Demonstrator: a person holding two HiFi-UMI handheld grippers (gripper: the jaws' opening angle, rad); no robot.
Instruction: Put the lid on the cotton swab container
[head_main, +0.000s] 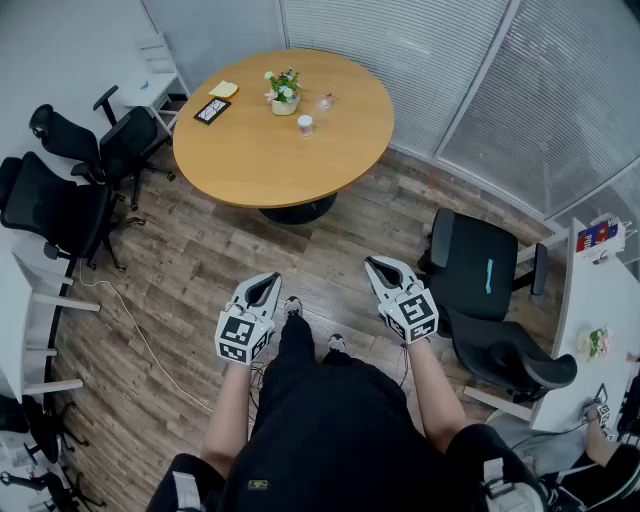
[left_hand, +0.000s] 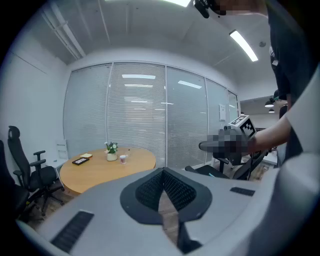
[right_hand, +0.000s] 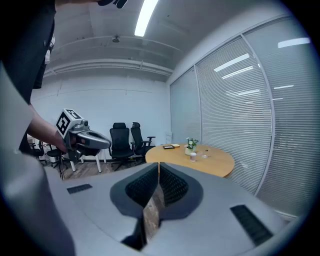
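Observation:
A small white cotton swab container (head_main: 305, 123) stands on the round wooden table (head_main: 250, 160), far ahead of me. A small clear object (head_main: 326, 100), possibly the lid, lies just beyond it; it is too small to tell. My left gripper (head_main: 268, 281) and right gripper (head_main: 372, 262) hover over the wood floor, well short of the table. Both are shut with nothing between the jaws. In the left gripper view the left gripper's jaws (left_hand: 163, 170) meet, and the container (left_hand: 123, 159) shows far off. In the right gripper view the right gripper's jaws (right_hand: 159, 164) also meet, with the container (right_hand: 193, 157) in the distance.
A potted plant (head_main: 284, 92), a black tablet (head_main: 211, 110) and a yellow pad (head_main: 224, 89) share the table. Black office chairs (head_main: 70, 190) stand at the left, another chair (head_main: 480, 280) close at my right. A white cable (head_main: 130, 320) runs across the floor.

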